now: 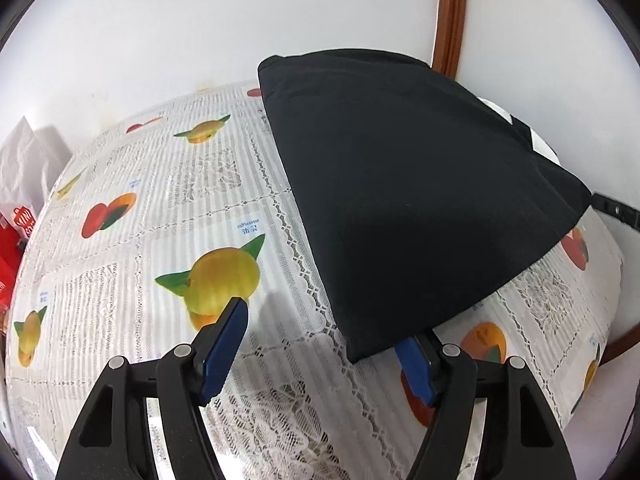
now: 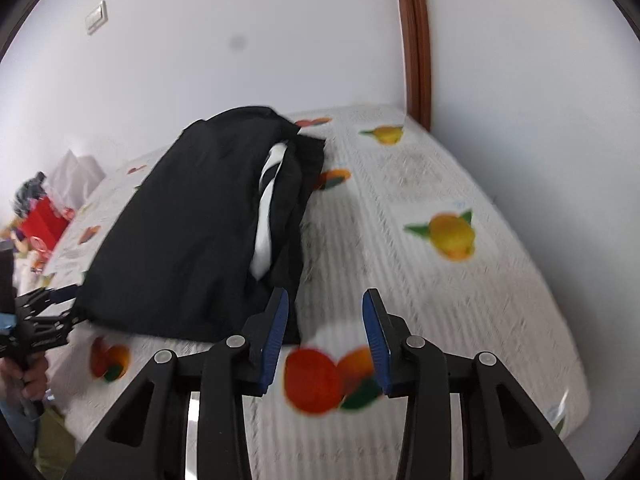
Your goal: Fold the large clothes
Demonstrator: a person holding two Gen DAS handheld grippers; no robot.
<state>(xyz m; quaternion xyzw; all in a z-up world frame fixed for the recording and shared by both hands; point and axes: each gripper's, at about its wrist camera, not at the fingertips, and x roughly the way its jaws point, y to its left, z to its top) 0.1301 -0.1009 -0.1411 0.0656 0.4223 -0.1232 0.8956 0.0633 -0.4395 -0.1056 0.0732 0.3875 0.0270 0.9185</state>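
A black garment [image 1: 408, 184] lies folded on the fruit-print lace tablecloth [image 1: 168, 208]. My left gripper [image 1: 320, 320] stands open and wide at its near corner; the right blue pad [image 1: 416, 372] pokes out from under the cloth edge, and the left pad [image 1: 224, 352] is over bare tablecloth. In the right wrist view the black garment [image 2: 180, 224] shows a white fold [image 2: 266, 208] along its right side. My right gripper [image 2: 326, 294] is open with nothing between its pads, just right of the near corner. The left gripper [image 2: 52, 300] shows at the garment's left corner, held by a hand [image 2: 28, 376].
A red bag [image 1: 12, 240] and a white bag [image 1: 28, 152] stand past the table's left end. A brown door frame [image 2: 416, 40] runs up the white wall behind. The table's right edge [image 2: 560, 320] drops off close to the wall.
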